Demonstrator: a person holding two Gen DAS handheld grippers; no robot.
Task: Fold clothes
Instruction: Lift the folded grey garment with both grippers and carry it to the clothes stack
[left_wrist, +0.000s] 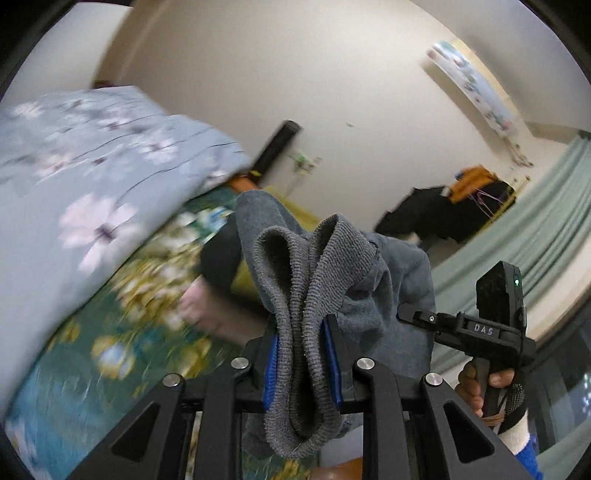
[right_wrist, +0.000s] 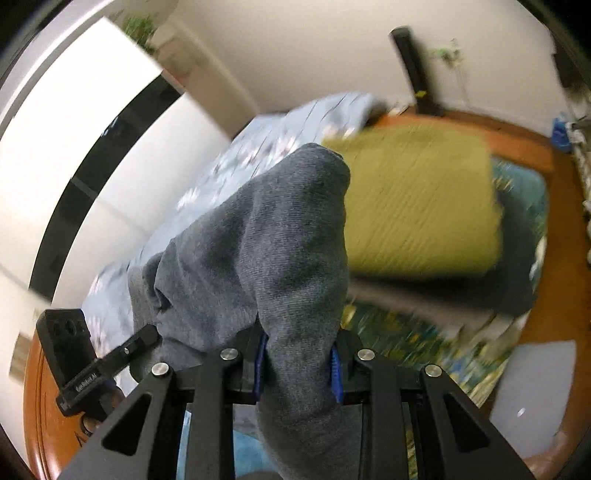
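- My left gripper (left_wrist: 303, 363) pinches the ribbed hem of a grey garment (left_wrist: 306, 295), lifted above the bed.
- My right gripper (right_wrist: 298, 369) clamps the same garment's smooth fabric.
- Beyond: floral quilt (left_wrist: 74, 177), olive-yellow blanket (right_wrist: 421, 199).

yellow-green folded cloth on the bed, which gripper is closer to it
Probably right. The right gripper, shut on the grey garment, faces the yellow-green cloth. From the left gripper, the garment hides nearly all of it.

Motion-blurred floral bedding (left_wrist: 110, 295) and olive blanket (right_wrist: 417, 199) — gray garment's (right_wrist: 258, 240) lower end past the frame edge
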